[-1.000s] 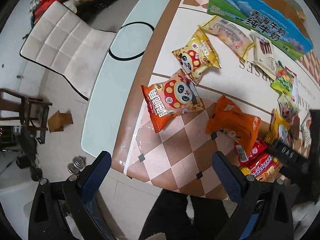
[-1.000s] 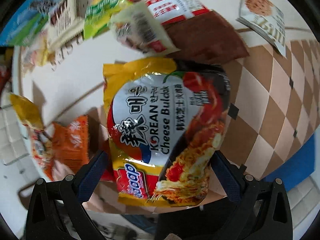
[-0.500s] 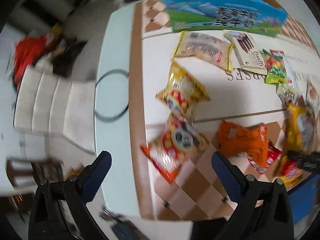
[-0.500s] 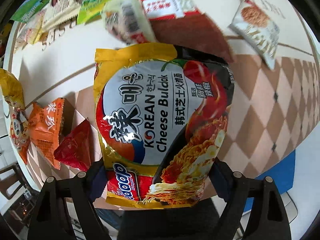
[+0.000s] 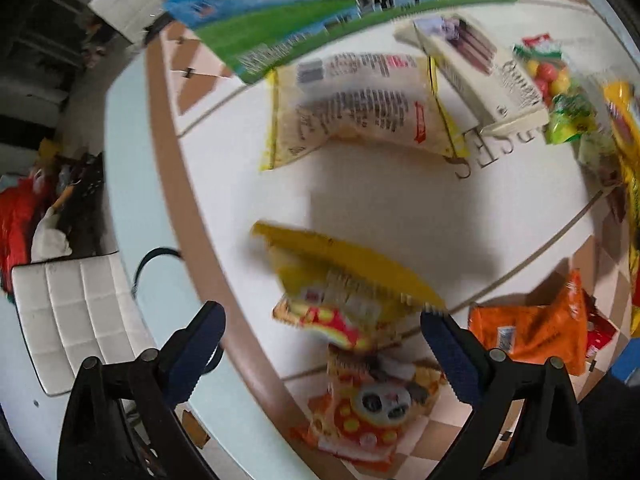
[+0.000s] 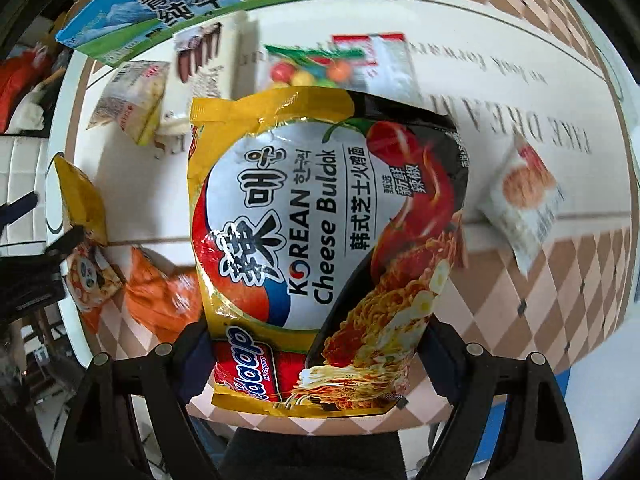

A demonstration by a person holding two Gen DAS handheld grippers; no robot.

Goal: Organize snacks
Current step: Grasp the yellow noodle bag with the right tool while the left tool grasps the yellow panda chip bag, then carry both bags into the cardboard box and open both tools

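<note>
Gripping noodle packet, right gripper, left gripper open over yellow bag, milk carton behind

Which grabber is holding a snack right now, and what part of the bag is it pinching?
The right gripper holds the noodle packet, its pads pressing the two side edges near the bottom end. The left gripper is open and holds nothing.

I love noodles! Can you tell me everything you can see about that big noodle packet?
The noodle packet is a shiny, crinkly plastic bag, yellow at the edges, with a white and red middle and a black side showing cheesy noodles and a red chilli. It reads "Korean Cheese Buldak". It looks sealed and full. The right tool grips its bottom end between its two blue pads, holding it face-up above the checked table, in front of other snacks.
</note>
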